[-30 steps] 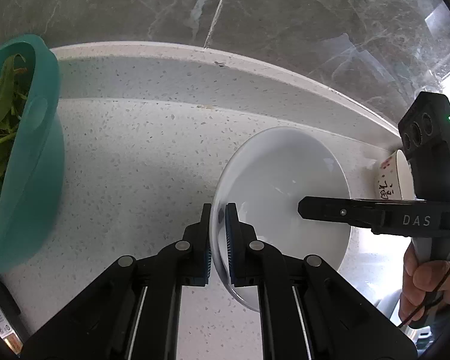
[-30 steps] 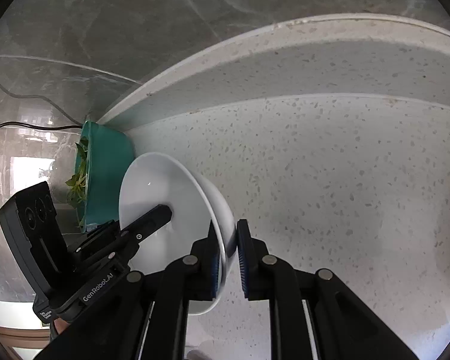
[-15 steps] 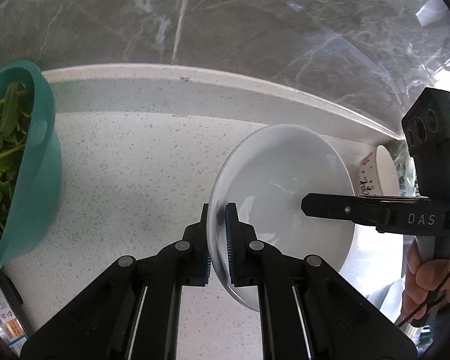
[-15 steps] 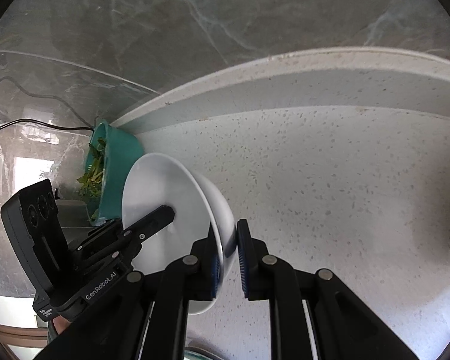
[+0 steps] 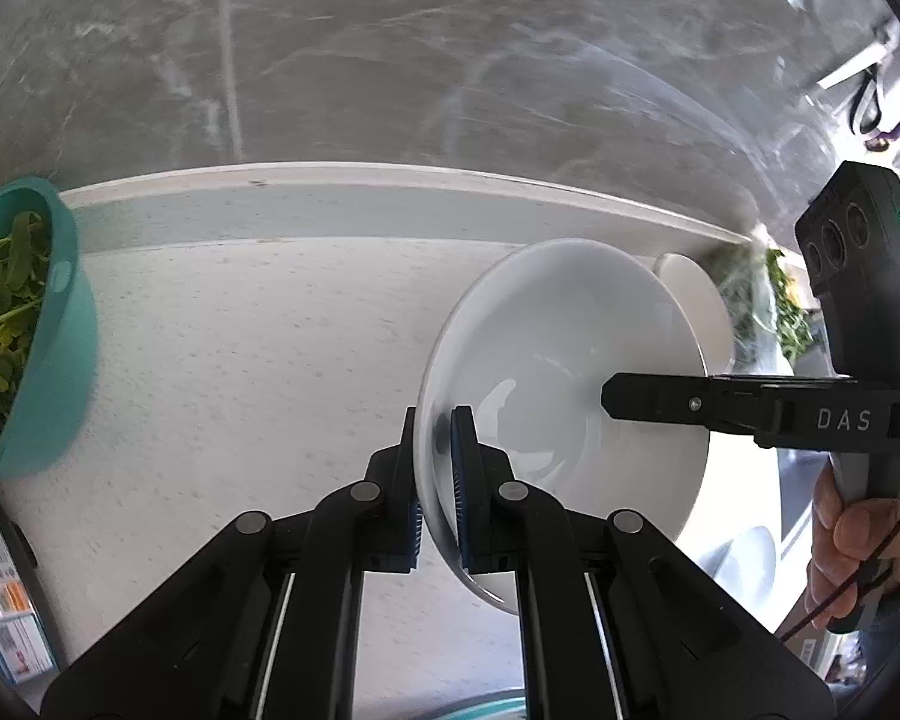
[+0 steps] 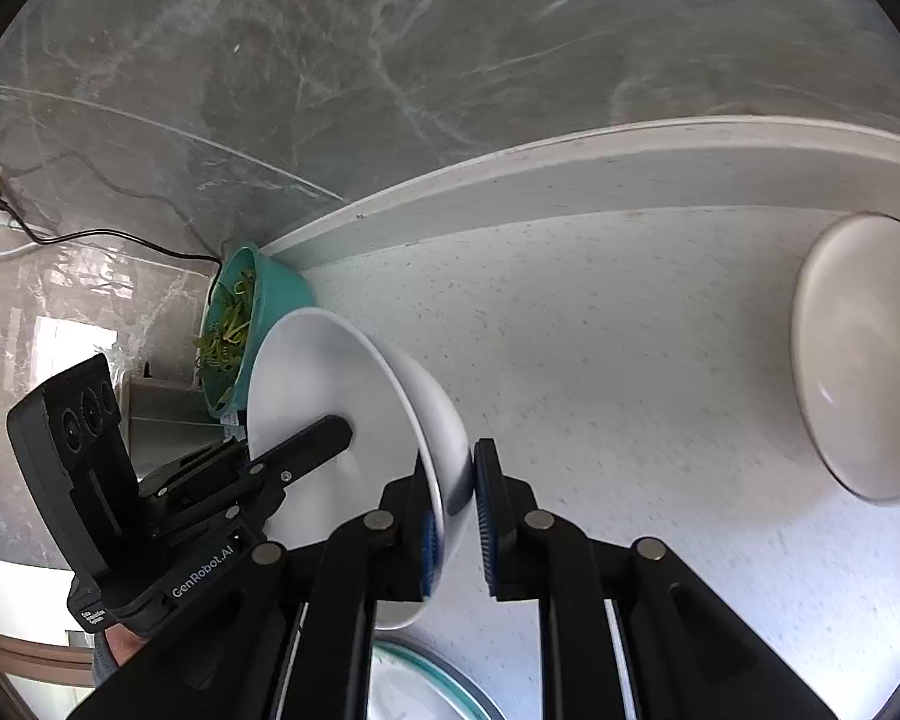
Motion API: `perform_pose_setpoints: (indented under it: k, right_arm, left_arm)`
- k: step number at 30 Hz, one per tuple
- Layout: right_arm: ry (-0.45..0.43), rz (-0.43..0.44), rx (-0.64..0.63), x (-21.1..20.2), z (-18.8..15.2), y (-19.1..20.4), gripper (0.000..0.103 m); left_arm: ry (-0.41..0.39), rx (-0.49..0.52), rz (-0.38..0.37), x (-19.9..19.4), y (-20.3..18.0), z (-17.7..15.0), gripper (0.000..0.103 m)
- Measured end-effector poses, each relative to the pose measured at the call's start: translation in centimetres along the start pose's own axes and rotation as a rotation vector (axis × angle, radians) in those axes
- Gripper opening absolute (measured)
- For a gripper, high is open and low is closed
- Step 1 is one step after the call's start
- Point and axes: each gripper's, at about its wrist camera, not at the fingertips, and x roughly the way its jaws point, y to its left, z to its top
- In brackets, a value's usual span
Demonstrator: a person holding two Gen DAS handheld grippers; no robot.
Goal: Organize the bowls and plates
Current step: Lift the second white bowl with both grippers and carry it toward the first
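White glaze fills both views: the bowl point(image 5: 570, 372) is up off the counter point(image 5: 258, 372), pinched at opposite rims. The left gripper point(image 5: 435, 474) is clamped on the near rim, one blue pad inside and one outside. The right gripper point(image 6: 453, 516) is closed on the far rim the same way, the wall caught between its pads.

And it's travelling! A second ago the bowl hung near the counter's left side, with the teal basin point(image 5: 36, 348) of greens looming large at the left. Now that basin has shrunk toward the left edge, and the back wall point(image 5: 450, 60) is smeared with motion blur. The grip itself hasn't budged on either side; only the scenery slides.

Look to the right wrist view: a second, cream bowl point(image 6: 858, 360) has swung in at the counter's right end, near the back ledge. Half a second ago only a sliver showed. It also peeks out just behind the carried bowl point(image 6: 342, 420) in the left view.

My read: this is the carry leg, and that cream bowl looks like the likely stacking spot. The carried bowl is well apart from it yet, so the nesting isn't done. A plate rim point(image 6: 426, 684) shows at the near edge below, untouched.
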Motion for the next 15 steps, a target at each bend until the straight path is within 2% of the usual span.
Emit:
perform_pose_setpoints:
  k: [5,15]
  right_arm:
    - [-0.019,0.004,0.008,-2.4,-1.7,-1.1,0.015]
    - [-0.057,-0.002,0.054,-9.0,-7.4,-6.3,0.016]
  left_arm:
    - [0.004,0.021,-0.015,-0.7,-4.1,-1.1,0.006]
    - [0.039,0.090,-0.074,-0.3,-14.2,-4.7,0.006]
